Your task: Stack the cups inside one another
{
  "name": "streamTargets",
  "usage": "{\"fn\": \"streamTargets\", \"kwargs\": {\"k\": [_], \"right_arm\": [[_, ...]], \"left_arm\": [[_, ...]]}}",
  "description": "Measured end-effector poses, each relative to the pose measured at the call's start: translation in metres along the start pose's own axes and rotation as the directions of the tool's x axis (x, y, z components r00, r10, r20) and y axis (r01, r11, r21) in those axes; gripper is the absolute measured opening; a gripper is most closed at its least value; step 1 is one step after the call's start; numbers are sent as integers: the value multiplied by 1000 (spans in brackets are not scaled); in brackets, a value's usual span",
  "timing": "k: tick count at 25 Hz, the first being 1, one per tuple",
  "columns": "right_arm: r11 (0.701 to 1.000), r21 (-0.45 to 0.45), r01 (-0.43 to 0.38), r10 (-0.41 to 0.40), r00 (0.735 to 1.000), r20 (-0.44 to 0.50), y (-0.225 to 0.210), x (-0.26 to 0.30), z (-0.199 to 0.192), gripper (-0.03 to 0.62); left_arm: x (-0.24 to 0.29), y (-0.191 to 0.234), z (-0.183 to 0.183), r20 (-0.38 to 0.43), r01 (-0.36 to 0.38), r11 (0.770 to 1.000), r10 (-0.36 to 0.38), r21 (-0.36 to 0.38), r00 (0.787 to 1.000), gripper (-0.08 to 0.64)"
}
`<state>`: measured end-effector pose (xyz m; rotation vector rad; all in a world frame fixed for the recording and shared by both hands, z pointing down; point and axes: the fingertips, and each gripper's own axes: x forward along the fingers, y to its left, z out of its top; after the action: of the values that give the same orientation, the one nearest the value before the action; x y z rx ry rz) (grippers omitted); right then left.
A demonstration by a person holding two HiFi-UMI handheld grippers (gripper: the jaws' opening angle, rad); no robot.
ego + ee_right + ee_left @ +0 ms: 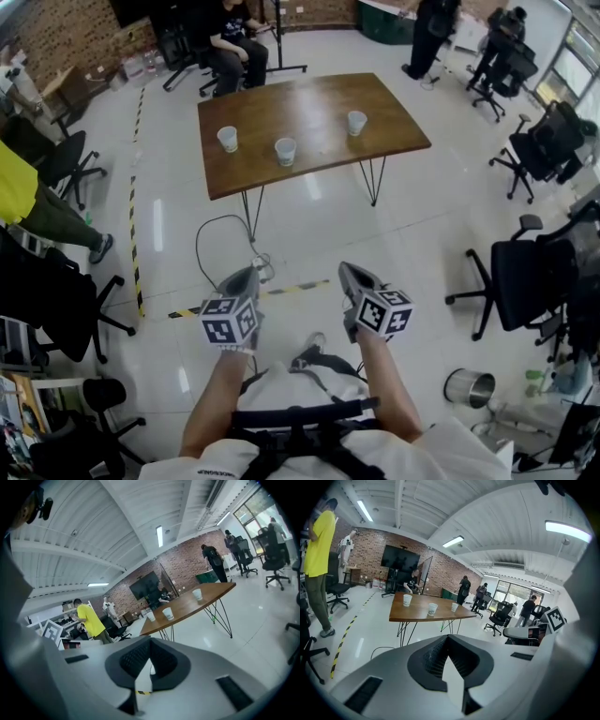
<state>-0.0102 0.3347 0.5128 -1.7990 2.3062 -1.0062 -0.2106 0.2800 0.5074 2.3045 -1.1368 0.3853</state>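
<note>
You have the table (pixel 314 98) at upper centre; on it the left cup (pixel 228 139), middle cup (pixel 286 151) and right cup (pixel 356 123) stand apart.

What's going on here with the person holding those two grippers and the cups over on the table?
A person holds the left gripper and the right gripper out over the floor, both shut and empty, some way short of the wooden table. Three cups stand apart in a row on it, none inside another. The stacking has not begun.
</note>
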Motion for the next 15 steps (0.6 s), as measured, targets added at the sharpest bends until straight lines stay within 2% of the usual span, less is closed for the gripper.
{"fn": "streamTargets", "kwargs": {"k": [7, 15], "right_arm": [[999, 30, -20, 20, 1000, -20, -43, 6, 10, 0], [997, 72, -31, 35, 998, -56, -65, 34, 12, 0]], "left_arm": [[34, -19, -4, -33, -35, 999, 35, 2, 999, 0], [61, -6, 2, -58, -71, 997, 70, -19, 996, 0]]}}
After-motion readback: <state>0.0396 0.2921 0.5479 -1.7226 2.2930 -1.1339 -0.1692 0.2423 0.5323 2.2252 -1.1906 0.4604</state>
